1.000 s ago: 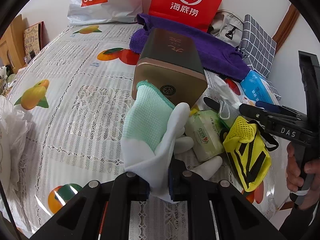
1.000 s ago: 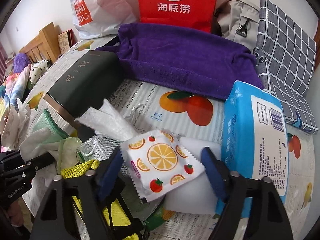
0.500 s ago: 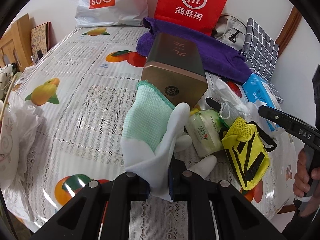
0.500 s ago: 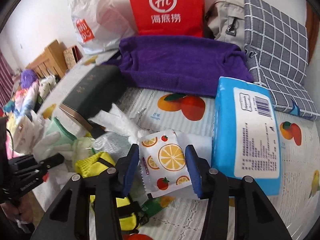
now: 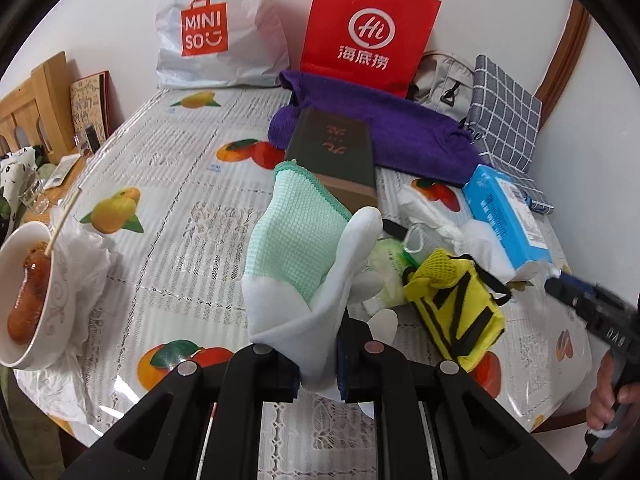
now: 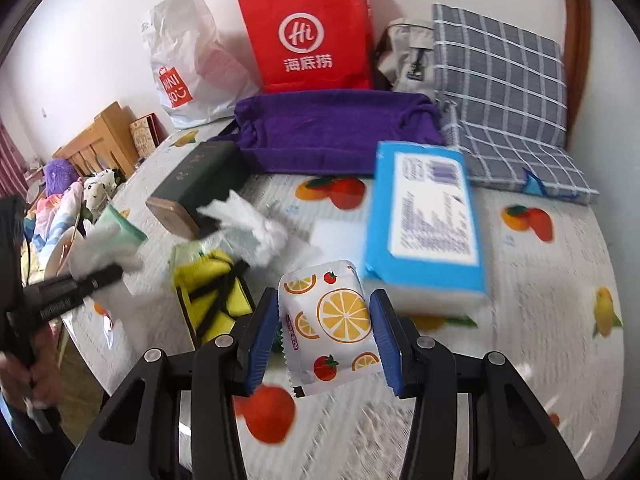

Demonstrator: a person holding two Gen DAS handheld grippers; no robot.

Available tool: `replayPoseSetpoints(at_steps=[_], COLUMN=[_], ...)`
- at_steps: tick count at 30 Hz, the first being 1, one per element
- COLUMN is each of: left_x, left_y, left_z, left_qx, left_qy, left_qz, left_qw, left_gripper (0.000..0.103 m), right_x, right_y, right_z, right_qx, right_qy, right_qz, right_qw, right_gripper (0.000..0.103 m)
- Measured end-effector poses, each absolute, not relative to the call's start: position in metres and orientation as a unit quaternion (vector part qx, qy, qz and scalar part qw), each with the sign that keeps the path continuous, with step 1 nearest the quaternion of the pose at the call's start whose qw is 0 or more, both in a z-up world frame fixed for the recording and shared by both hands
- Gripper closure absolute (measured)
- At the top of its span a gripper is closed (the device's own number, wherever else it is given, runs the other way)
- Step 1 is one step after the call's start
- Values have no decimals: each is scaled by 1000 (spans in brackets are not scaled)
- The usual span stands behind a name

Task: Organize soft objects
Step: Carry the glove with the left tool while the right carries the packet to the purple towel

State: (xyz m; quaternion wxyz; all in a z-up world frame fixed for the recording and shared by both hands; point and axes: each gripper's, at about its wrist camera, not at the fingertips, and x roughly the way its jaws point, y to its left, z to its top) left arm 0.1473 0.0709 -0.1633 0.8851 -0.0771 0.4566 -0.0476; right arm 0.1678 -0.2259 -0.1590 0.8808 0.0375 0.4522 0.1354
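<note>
Holding the fruit-print tissue pack (image 6: 332, 320) clamped in our right gripper (image 6: 326, 338), lifted above the counter (image 6: 540, 300), we see its long axis running away from us; our left gripper (image 5: 318, 364), clenched on the white glove (image 5: 316, 304), hangs leftward.

Both views were lit by bright, even daylight, and only soft shadows were cast under the clutter. Faint glare was seen on the glossy table (image 5: 168, 216) cover at the near left. Strong fisheye bending and a black rim were seen at every edge. The left wrist view was sharp; the right wrist view was smeared by motion, most on the blue tissue pack (image 6: 428, 216) and the near table.
</note>
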Motion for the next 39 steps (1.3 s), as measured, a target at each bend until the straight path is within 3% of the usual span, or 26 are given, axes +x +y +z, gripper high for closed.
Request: replayPoseSetpoints(at_steps=[18,39], left_x=[152,252], left_y=[46,41], left_z=[-99,-75], left_qx=[-53,-44], left_qy=[413,416], left_qz=[-55,-41], left_qw=[908,908], left_gripper=[90,90], right_x=[135,236], right_y=[-289,-266], right_z=[-139,-95], right_qx=[75,63], right_qy=[431,391], right_qz=[82,104], right_qw=[896,912], right_gripper=[57,57])
